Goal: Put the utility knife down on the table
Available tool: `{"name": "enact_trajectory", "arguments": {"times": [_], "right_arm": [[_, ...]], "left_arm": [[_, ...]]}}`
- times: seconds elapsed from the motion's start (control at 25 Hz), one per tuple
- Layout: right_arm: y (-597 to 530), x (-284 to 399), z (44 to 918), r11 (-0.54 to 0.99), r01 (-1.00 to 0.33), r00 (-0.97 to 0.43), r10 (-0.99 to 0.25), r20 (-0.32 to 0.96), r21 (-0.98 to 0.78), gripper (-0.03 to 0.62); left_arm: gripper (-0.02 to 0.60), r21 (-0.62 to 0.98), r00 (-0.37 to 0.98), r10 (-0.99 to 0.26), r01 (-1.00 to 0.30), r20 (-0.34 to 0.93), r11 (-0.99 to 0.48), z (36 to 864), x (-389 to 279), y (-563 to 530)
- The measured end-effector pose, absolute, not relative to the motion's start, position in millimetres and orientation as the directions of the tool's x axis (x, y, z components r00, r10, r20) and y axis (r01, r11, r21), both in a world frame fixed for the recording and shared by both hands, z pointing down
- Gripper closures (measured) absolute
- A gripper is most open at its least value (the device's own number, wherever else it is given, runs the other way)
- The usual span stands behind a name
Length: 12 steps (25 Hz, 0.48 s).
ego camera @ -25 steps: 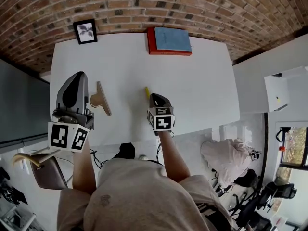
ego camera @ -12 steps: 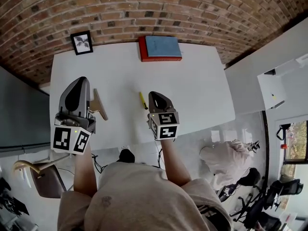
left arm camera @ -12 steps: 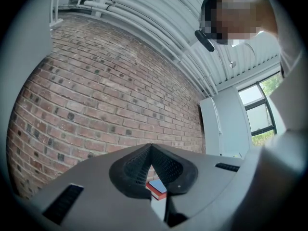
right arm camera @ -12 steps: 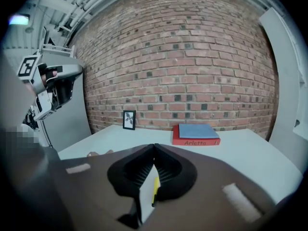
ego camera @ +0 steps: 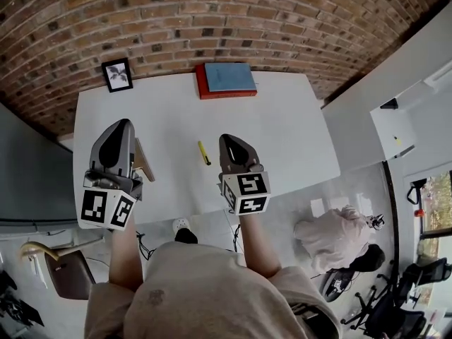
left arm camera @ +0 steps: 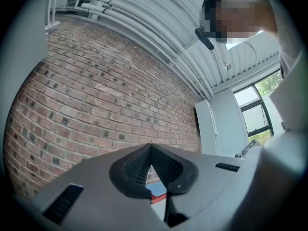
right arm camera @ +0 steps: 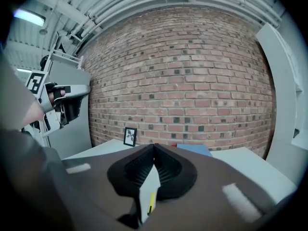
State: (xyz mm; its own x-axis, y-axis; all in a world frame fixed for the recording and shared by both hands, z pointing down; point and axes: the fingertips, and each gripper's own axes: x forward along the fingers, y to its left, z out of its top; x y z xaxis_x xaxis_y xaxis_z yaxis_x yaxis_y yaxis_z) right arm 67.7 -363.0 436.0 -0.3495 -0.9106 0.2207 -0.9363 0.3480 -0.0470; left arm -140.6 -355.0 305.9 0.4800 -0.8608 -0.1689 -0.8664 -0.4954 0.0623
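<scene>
The yellow utility knife (ego camera: 203, 152) lies flat on the white counter (ego camera: 282, 129), just left of the right gripper (ego camera: 229, 141) and apart from it. That gripper and the left gripper (ego camera: 119, 126) both have their jaws pressed together, empty.

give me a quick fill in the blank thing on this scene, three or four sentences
1. The knife lying on the table is ____ in colour.
2. It touches neither the left hand-held gripper nor the right hand-held gripper, and lies nearer the ____ one.
3. The picture frame stands at the table's far ____ corner.
4. The wall behind the table is made of ____.

Missing words: yellow; right; left; brick
</scene>
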Motion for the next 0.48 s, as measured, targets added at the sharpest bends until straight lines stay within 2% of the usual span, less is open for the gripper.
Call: {"name": "enact_trajectory", "arguments": {"times": [0.48], "right_arm": [[-334.3,90.4,372.4,0.324,-0.946,-0.324,-0.943,0.075,-0.012,0.583]], "left_arm": [[0.577,0.049,0.494,-0.847,-0.858,-0.197,-0.512,292.2,-122.8,-333.3]]}}
